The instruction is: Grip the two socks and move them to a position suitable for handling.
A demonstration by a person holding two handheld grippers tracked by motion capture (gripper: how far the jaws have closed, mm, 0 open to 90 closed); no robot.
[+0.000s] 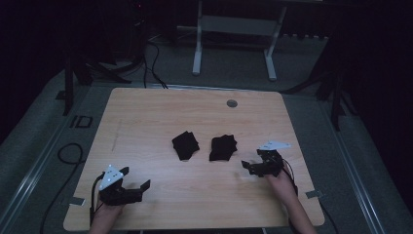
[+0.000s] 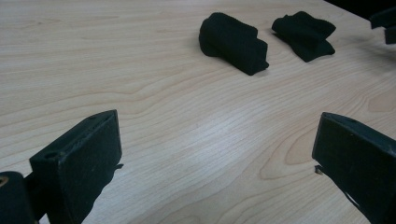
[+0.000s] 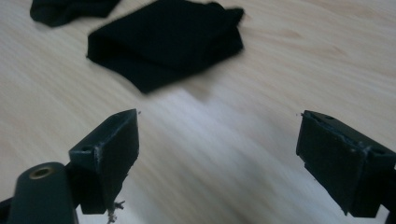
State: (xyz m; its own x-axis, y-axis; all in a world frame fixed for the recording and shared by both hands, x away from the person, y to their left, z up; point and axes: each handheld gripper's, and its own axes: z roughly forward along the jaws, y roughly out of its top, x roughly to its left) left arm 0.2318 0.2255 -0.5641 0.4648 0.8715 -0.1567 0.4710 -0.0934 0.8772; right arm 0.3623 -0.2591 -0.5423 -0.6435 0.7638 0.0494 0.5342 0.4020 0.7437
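while both grippers rest low over the wooden table (image 1: 146, 112), the two folded black cloths lie near its middle, side by side and a little apart. the right gripper (image 1: 254, 166) is close to the right cloth (image 1: 223, 147), which lies just ahead of it and slightly to its left; its jaws stand wide apart and hold nothing. in the right gripper view this cloth (image 3: 168, 42) is straight in front of the jaws, its long side running across them. the left gripper (image 1: 134, 180) is also wide open and empty, and the left cloth (image 1: 185, 145) is well apart from it, forward and to the right. so i judge the right hand is the nearer one for the first grasp.
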